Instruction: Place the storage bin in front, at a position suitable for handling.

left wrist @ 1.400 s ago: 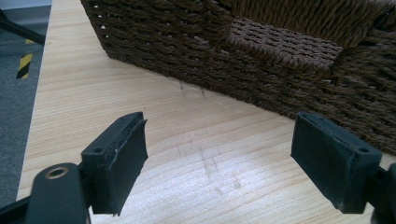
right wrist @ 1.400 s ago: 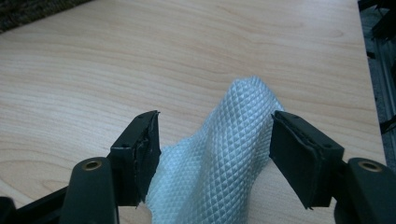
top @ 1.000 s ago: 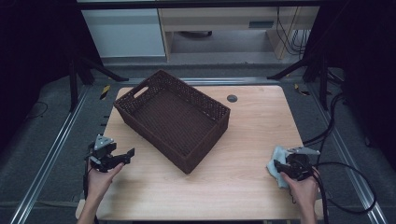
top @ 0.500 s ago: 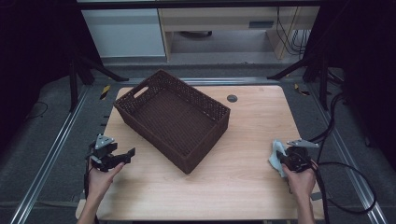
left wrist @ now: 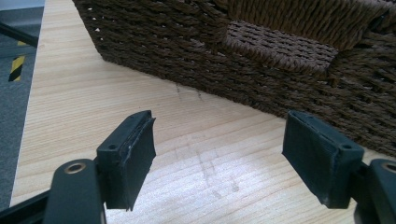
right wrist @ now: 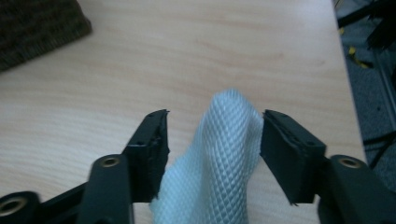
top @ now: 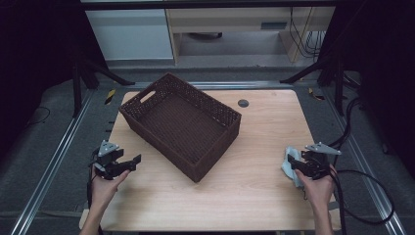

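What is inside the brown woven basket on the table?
In the high view the woven basket shows only its own dark woven floor; no item lies on it. The strip along the near wall is covered by that wall. The pale mesh cloth lies outside, at the right gripper.

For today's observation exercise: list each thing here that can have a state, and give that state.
Basket: upright on the table, empty.
Cloth: bunched up between the right gripper's jaws, standing up from the table.
Left gripper: open, holding nothing.
Right gripper: open, jaws just been opening, cloth between them.

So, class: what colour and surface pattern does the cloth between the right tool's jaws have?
Pale blue-white cloth with a fine diamond weave, best in the right gripper view.
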